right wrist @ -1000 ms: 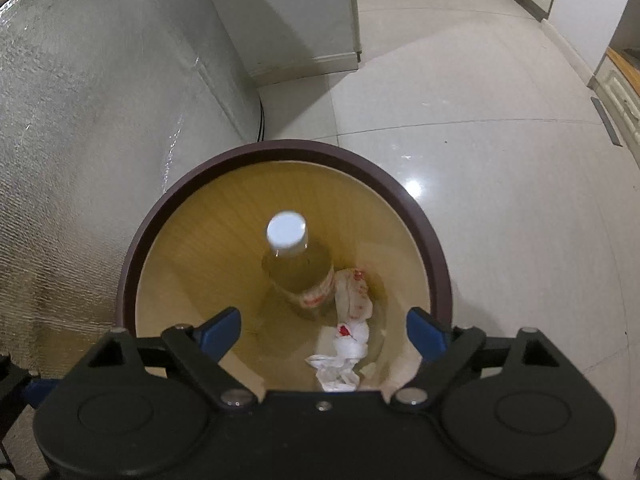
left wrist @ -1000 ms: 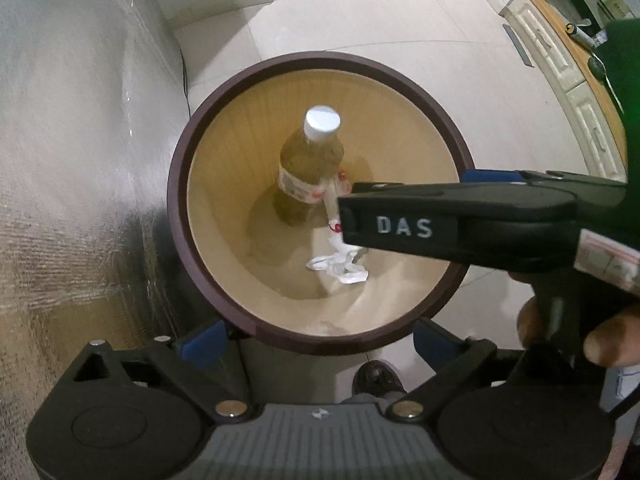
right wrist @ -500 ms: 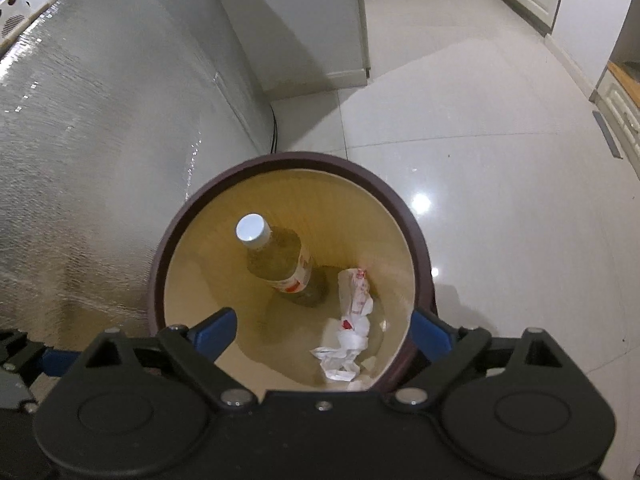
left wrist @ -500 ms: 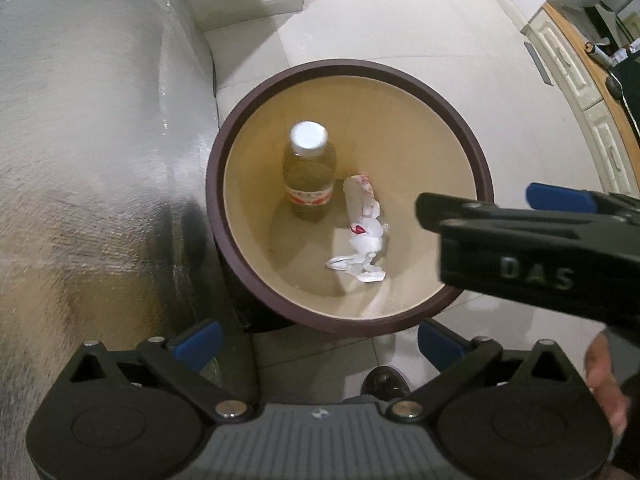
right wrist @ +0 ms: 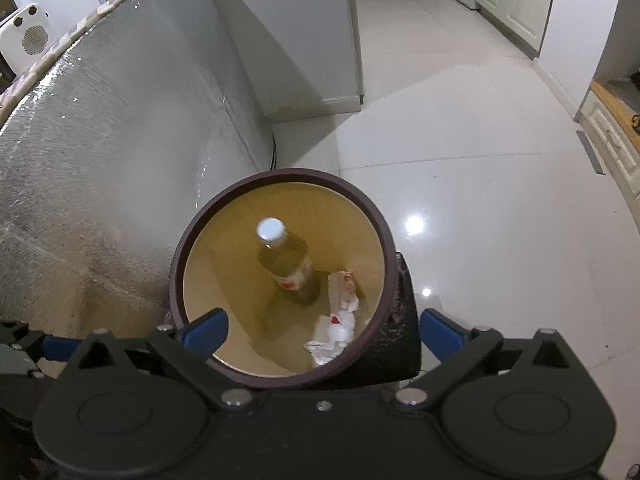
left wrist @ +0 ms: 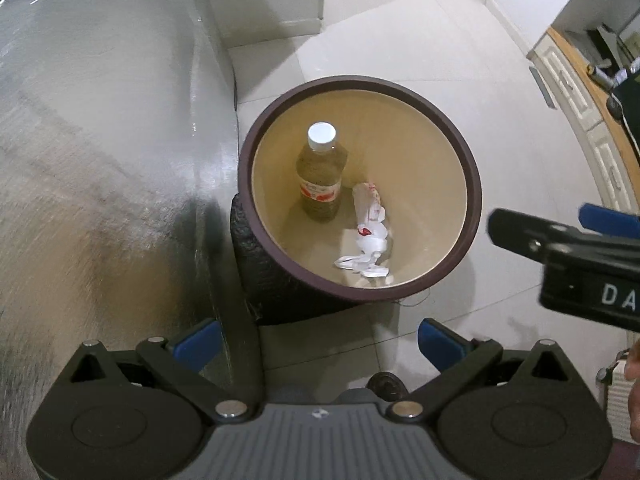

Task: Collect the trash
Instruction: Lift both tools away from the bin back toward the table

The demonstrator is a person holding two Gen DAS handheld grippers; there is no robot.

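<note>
A round bin with a dark brown rim [left wrist: 476,208] [right wrist: 176,276] stands on the floor below both grippers. Inside it a plastic bottle with a white cap [left wrist: 320,176] [right wrist: 286,264] stands upright, and crumpled white and red paper [left wrist: 366,240] [right wrist: 338,320] lies beside it. My left gripper [left wrist: 318,340] is open and empty, above and in front of the bin. My right gripper [right wrist: 322,328] is open and empty above the bin's near edge; it also shows at the right of the left wrist view [left wrist: 568,256].
A surface covered in silver foil [left wrist: 100,160] [right wrist: 100,160] stands against the bin's left side. A white cabinet [right wrist: 304,40] is behind it. Pale glossy floor tiles [right wrist: 460,160] spread to the right, with white cabinets and a wooden counter [left wrist: 588,92] at the far right.
Both grippers have risen and pulled back from the bin, which now looks smaller. The right gripper has moved out to the right edge of the left wrist view.
</note>
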